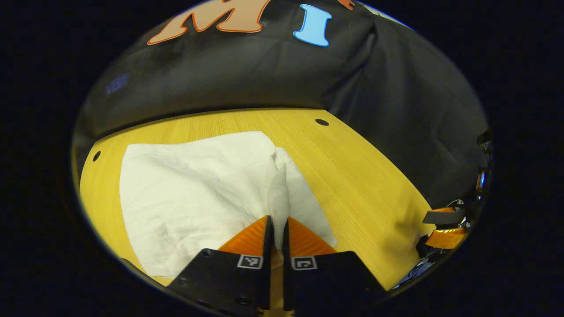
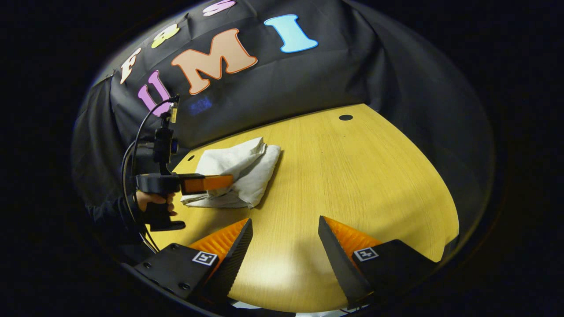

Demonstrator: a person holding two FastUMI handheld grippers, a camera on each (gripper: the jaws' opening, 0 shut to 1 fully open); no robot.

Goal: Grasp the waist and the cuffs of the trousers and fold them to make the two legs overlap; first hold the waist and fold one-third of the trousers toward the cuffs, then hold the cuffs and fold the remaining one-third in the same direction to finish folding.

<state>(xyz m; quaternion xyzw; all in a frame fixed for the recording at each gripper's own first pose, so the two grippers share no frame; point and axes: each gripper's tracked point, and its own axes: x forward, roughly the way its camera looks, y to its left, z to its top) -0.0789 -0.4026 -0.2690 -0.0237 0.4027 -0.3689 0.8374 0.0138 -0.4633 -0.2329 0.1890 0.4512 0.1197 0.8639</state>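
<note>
White trousers (image 1: 194, 193) lie folded into a thick pad on the yellow wooden table (image 1: 361, 185). My left gripper (image 1: 277, 220) is shut on a raised ridge of the cloth at the pad's near right edge, which stands up between the two fingers. In the right gripper view the same trousers (image 2: 246, 171) lie at the table's far left, and a hand (image 2: 152, 200) holds the left gripper (image 2: 229, 181) against their near edge. My right gripper (image 2: 285, 220) stands open over bare table (image 2: 352, 176), well to the right of the trousers, with nothing between its fingers.
The booth's black cloth wall (image 1: 264, 75) closes off the table's far side and right. Small dark holes (image 1: 322, 122) mark the tabletop near its back edge. The right gripper (image 1: 445, 229) shows at the table's right edge in the left gripper view. A cable (image 2: 132, 154) loops above the hand.
</note>
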